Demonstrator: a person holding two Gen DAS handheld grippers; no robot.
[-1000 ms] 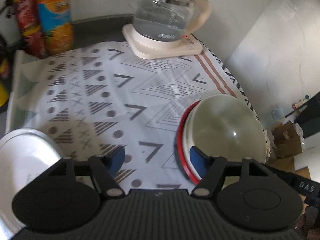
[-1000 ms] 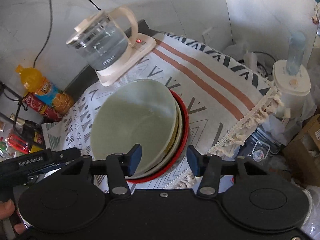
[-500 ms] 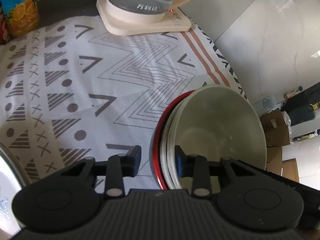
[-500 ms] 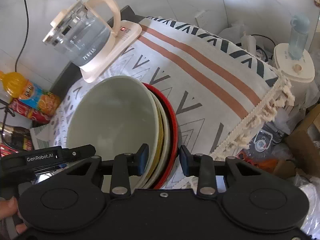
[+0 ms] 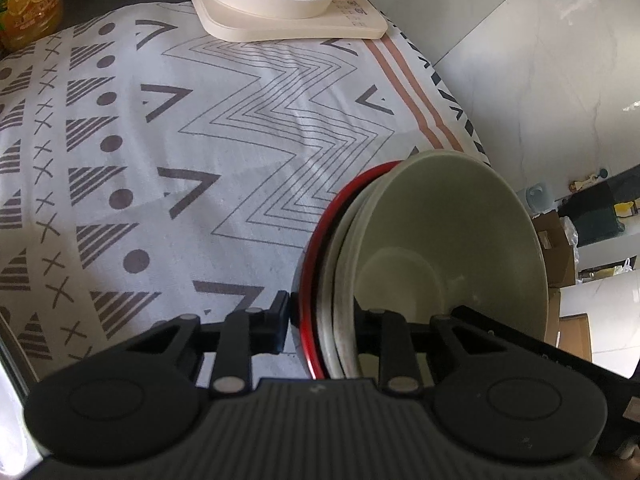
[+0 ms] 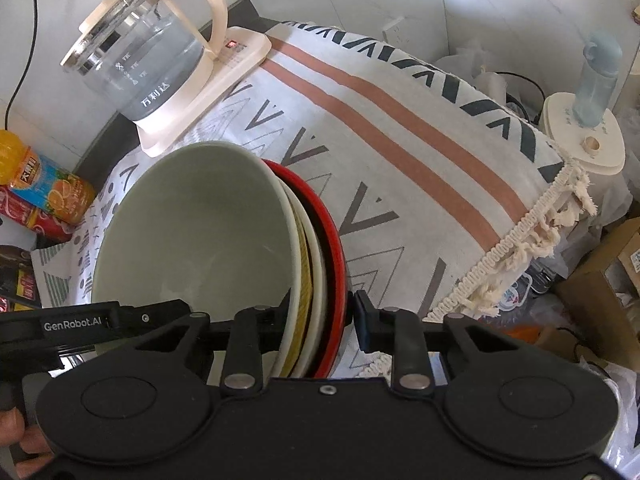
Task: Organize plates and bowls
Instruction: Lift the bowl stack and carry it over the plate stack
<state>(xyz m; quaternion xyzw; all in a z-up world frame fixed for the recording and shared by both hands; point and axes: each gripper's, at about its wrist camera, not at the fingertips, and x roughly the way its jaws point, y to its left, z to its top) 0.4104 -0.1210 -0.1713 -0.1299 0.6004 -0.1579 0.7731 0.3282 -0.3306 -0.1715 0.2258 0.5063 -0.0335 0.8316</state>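
A stack of dishes sits tilted on the patterned cloth: a pale green bowl [image 5: 452,240] on top, cream and yellow plates under it, a red plate [image 5: 316,280] at the bottom. My left gripper [image 5: 322,322] is shut on the stack's left rim, one finger outside the red plate, one inside the bowl. My right gripper [image 6: 322,312] is shut on the opposite rim of the stack, with the green bowl [image 6: 200,236] and the red plate [image 6: 332,248] between its fingers.
A glass kettle on a cream base [image 6: 160,60] stands behind the stack. An orange juice bottle [image 6: 36,184] and a red can are at the back left. The cloth's fringed edge [image 6: 532,248] hangs at the table's right side, with boxes and a white appliance beyond.
Both grippers moved in onto the stack's rim from opposite sides and closed on it. The stack now looks tilted and nearer both cameras.
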